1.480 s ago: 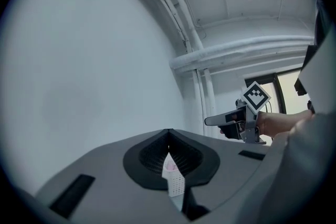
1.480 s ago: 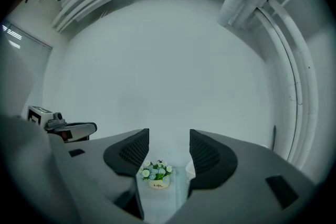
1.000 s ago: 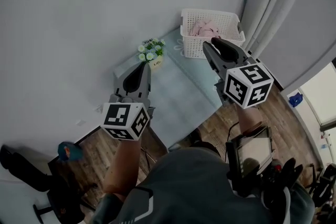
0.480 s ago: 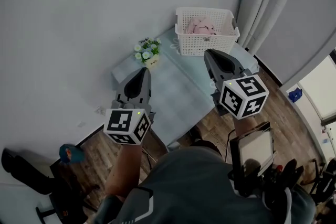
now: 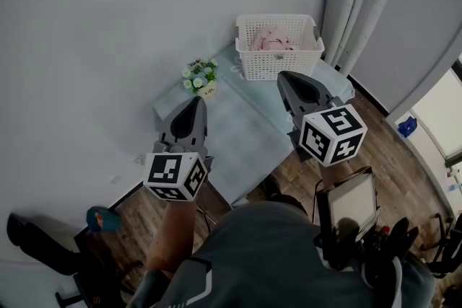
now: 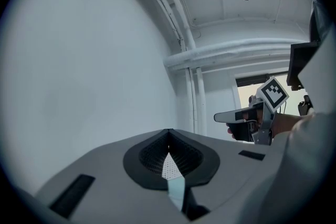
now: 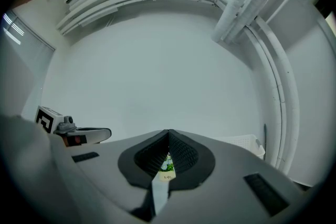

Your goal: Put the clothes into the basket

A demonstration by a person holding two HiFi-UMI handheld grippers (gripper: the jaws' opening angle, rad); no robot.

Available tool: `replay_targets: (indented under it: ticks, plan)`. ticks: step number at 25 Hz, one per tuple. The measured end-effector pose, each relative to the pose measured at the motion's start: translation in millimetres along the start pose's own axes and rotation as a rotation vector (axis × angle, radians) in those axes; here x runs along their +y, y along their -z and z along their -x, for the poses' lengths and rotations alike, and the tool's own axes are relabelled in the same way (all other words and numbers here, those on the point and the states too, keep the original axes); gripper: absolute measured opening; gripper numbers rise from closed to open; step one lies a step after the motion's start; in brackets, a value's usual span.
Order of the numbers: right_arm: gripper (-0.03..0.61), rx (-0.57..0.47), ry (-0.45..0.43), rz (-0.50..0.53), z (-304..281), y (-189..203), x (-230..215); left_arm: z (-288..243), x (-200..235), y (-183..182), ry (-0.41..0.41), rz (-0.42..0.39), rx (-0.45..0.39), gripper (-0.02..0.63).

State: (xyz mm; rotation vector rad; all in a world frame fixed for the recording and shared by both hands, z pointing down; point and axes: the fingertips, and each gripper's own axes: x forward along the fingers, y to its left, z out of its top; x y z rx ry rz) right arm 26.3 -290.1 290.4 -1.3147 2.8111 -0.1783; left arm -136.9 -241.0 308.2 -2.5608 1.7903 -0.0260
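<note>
Head view, stock check: pink clothes (image 5: 268,38) lie inside the basket (image 5: 281,66), just beyond your right tongs (image 5: 286,76). No garment shows on the desk (image 5: 238,128), so the task looks finished. Left tongs (image 5: 195,102) pressed together, empty; right tongs just closed on nothing.

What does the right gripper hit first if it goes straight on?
Likely the flower pot, dead ahead beyond the right gripper's shut tips; the basket lies off to its right. Height and depth unclear.
</note>
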Motion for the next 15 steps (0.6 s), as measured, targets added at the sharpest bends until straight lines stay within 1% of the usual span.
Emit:
replay_targets:
  ticks: [15]
  plan:
    - [0.014,0.003,0.020,0.003,-7.0,-2.9,2.8,0.8,9.0,-4.1,0.010,0.001,0.001,0.009]
